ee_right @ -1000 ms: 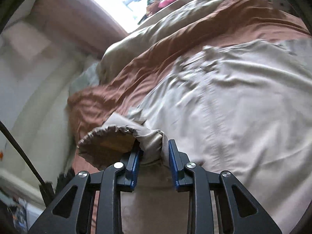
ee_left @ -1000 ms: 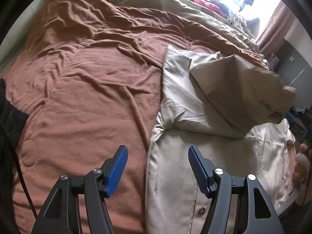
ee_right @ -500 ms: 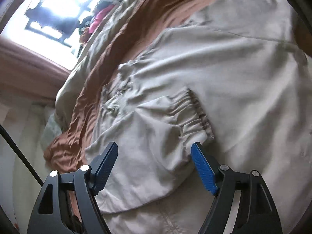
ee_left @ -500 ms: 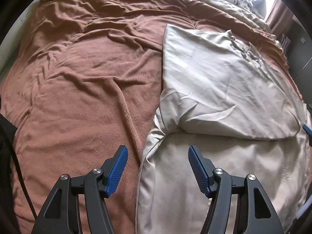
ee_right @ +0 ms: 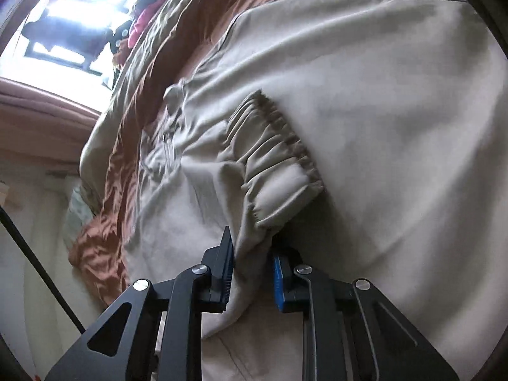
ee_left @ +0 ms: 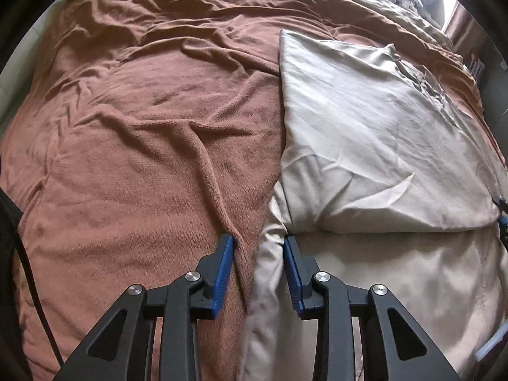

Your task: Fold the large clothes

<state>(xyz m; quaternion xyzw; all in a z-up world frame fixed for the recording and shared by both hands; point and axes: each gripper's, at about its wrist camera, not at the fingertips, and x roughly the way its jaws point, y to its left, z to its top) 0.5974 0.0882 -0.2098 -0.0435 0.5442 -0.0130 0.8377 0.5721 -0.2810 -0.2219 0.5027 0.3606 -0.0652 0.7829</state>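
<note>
A beige jacket (ee_left: pixel 365 133) lies flat on the right half of a bed, one sleeve folded across its body. My left gripper (ee_left: pixel 257 241) points down at the jacket's left edge. Its jaws are closing, with that edge and a ridge of the brown blanket (ee_left: pixel 143 127) bunched between the blue pads. In the right wrist view the sleeve's elastic cuff (ee_right: pixel 273 158) rests on the jacket's body (ee_right: pixel 397 111). My right gripper (ee_right: pixel 250 244) is closing too, pinching sleeve fabric just below the cuff.
The brown blanket covers the bed's left half. A beige duvet (ee_left: pixel 365 6) and a pile of clothes (ee_right: pixel 139 25) lie at the far end under a bright window (ee_right: pixel 63 16). A black cable (ee_left: pixel 28 270) hangs at the left edge.
The right gripper laid the sleeve across the jacket, let go of the cuff, then closed again on the sleeve. The left gripper sank to the jacket's left edge and narrowed around it.
</note>
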